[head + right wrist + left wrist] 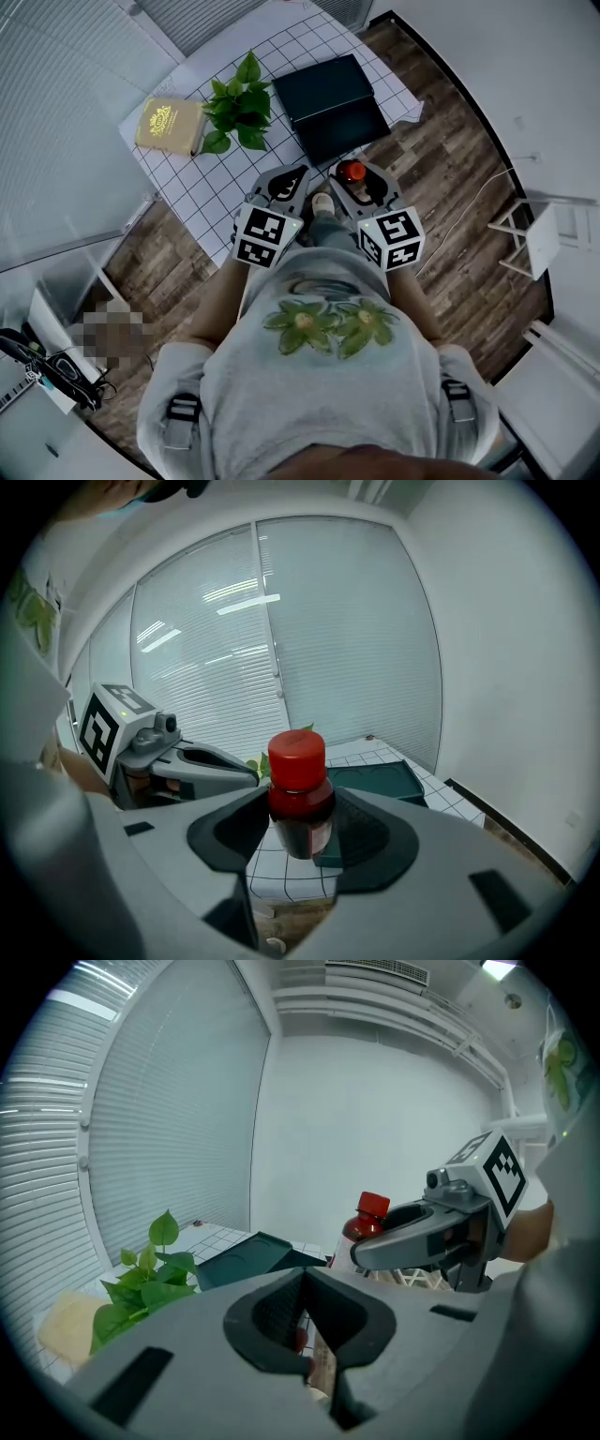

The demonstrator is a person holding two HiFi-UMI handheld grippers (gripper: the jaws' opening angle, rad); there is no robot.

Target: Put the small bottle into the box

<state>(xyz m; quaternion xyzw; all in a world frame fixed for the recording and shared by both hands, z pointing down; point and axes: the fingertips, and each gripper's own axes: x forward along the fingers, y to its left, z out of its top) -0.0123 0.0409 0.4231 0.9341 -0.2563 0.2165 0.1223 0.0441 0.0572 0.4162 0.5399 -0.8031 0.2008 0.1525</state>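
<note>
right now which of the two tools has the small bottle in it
The right tool: its jaws are closed on the red-capped small bottle. The left tool is shut with nothing between its jaws.

Office-like room: window blinds [328, 621], wood floor [450, 169], gridded table [225, 187]

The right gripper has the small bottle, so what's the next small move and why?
Probably carry the right gripper forward over the open dark box: the small bottle is clamped upright between its fingers, but held short of the box, which lies ahead on the gridded table.
</note>
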